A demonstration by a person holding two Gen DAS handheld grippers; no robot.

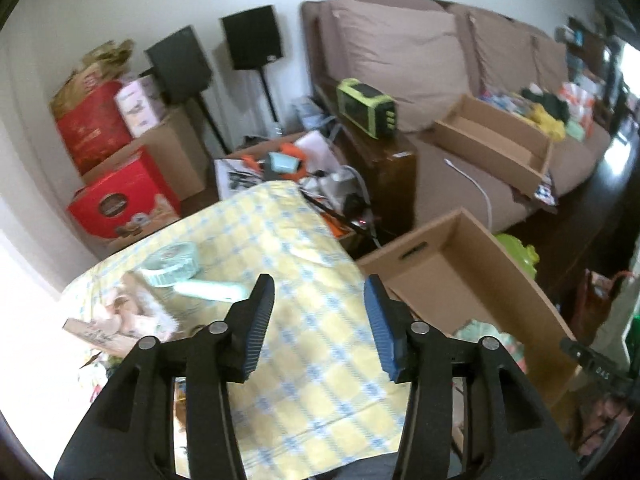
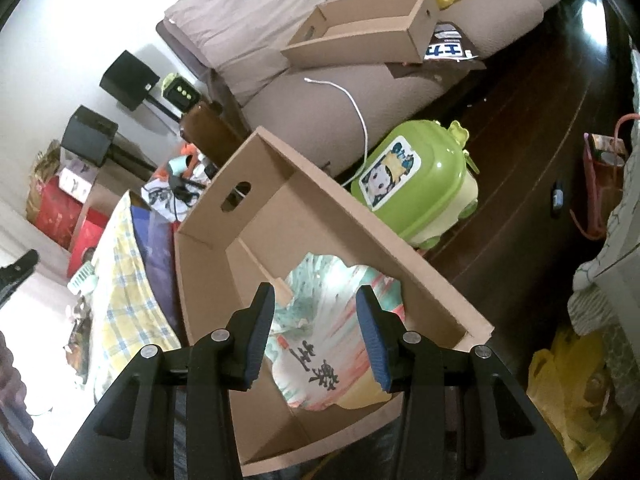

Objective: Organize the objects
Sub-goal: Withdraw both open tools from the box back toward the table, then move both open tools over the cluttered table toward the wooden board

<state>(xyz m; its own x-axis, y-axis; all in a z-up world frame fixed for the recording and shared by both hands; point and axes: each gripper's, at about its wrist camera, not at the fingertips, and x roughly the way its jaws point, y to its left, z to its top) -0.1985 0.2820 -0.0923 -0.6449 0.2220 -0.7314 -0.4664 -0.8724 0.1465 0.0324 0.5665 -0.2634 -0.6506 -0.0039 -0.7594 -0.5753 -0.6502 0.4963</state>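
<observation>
1. One colourful printed packet [image 2: 332, 332] is lying inside one open cardboard box [image 2: 216, 216], toward the box's near end; the box is sitting on the dark floor just beside the worktop.
2. The right claw [image 2: 316, 336] is hanging above that packet with its two blue pads apart and nothing between them.
3. The left claw [image 1: 320, 328] is hovering over the worktop [image 1: 312, 360], which is wearing one yellow-and-blue checked cloth; its jaws are standing apart, gripping nothing.
4. At ten o'clock of the left claw, one mint handheld fan [image 1: 188, 272] is lying on the cloth, with one flat printed carton [image 1: 108, 320] at its eight o'clock.
5. At one o'clock of the box in the right wrist view, one green child's case [image 2: 416, 192] with a cartoon sticker is resting on the floor.
6. Beyond, one brown sofa [image 1: 400, 48] is carrying a second, shallower cardboard box [image 1: 492, 144] and one white cable [image 1: 476, 188].
7. Two black speakers [image 1: 252, 36] are standing at eleven o'clock, beside two red boxes [image 1: 120, 200].
</observation>
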